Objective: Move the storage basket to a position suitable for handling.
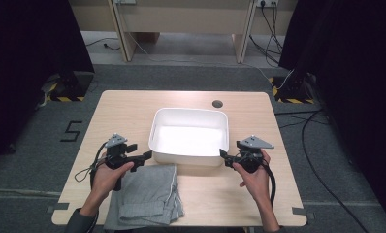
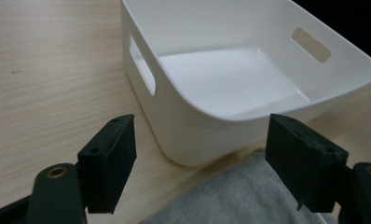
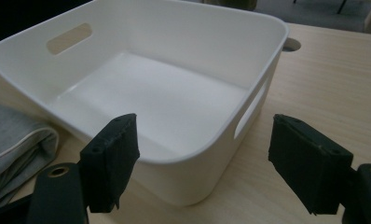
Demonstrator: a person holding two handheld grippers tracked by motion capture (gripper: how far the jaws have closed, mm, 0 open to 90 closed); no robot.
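- Holding a gripper in each hand, we flank the near side of a white tub (image 1: 155, 127) that sits in the middle of the wooden bench (image 1: 123, 109)
- Our left gripper (image 1: 143, 158) hovers at the tub's near left corner, its fingers (image 2: 110, 161) spread wide apart with nothing between them
- Our right gripper (image 1: 224, 155) hovers at the near right corner, its fingers (image 3: 113, 157) equally wide apart and holding nothing
- A folded grey cloth (image 1: 147, 196) lies on the bench just in front of the tub, beneath our left gripper
- Inside the tub we see only its bare white floor
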